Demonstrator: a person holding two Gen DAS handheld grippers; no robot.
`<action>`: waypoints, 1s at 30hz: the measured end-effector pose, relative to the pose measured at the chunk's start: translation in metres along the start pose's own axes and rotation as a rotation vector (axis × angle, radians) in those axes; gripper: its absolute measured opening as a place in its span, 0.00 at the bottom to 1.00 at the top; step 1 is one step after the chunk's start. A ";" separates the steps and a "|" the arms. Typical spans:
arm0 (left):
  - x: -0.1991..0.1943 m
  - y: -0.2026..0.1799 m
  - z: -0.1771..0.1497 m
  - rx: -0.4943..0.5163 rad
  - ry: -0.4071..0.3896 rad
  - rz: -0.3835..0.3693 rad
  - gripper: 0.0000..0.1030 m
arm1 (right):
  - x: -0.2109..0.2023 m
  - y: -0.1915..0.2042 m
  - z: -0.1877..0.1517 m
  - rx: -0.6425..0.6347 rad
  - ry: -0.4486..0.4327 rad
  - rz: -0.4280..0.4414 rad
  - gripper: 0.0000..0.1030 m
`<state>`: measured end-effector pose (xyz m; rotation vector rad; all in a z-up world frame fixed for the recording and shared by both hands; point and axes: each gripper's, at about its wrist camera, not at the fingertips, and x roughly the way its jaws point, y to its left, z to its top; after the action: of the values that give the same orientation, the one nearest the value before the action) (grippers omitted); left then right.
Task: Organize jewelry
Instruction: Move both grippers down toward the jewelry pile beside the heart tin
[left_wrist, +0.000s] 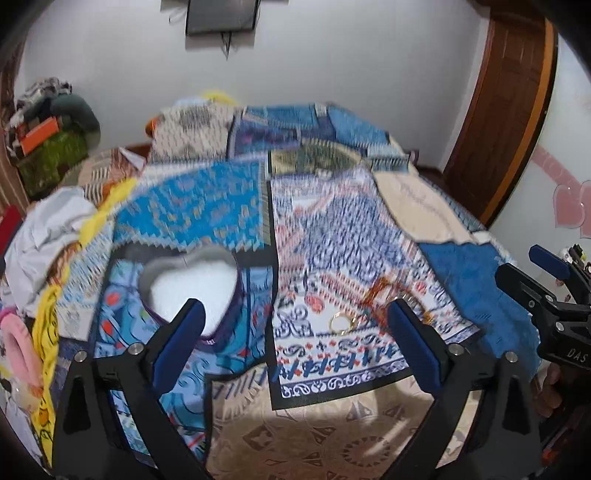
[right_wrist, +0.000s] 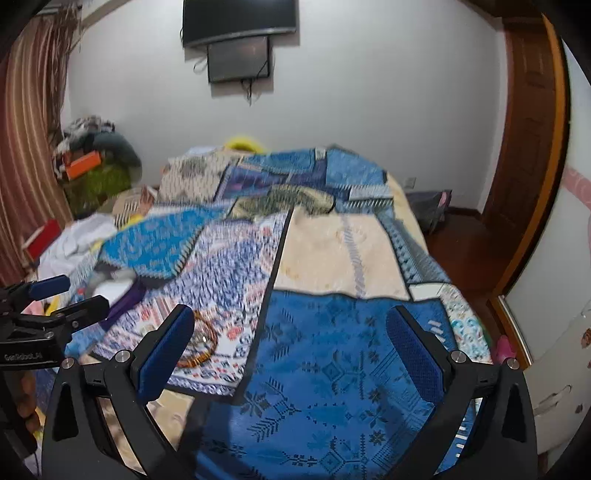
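Between the spread left hand-held gripper (left_wrist: 295, 332) fingers lie gold rings (left_wrist: 341, 322), unseen from the spread right hand-held gripper (right_wrist: 291, 339).

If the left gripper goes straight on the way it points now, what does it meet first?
Probably the patterned bedspread between its open fingers, just short of the gold rings. The heart-shaped box lies off to the left. Blur makes depth uncertain.

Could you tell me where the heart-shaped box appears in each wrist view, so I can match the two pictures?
Left wrist: the heart-shaped box lies left of centre, just beyond the left finger.
Right wrist: it sits blurred at the left edge, partly hidden.
Shared landmark: the orange beaded bracelet on the patterned cloth.
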<state>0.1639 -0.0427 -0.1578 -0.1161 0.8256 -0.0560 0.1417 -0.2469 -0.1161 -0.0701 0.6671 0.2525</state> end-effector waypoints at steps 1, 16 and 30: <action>0.005 0.000 -0.002 -0.003 0.021 -0.003 0.92 | 0.005 0.000 -0.002 0.000 0.018 0.009 1.00; 0.036 -0.010 -0.011 0.029 0.125 -0.099 0.60 | 0.035 0.017 -0.005 -0.047 0.102 0.177 0.80; 0.024 -0.012 -0.011 0.093 0.085 -0.060 0.34 | 0.049 0.026 -0.010 -0.059 0.180 0.261 0.44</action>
<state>0.1721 -0.0581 -0.1816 -0.0511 0.9034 -0.1561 0.1661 -0.2127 -0.1545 -0.0628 0.8490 0.5212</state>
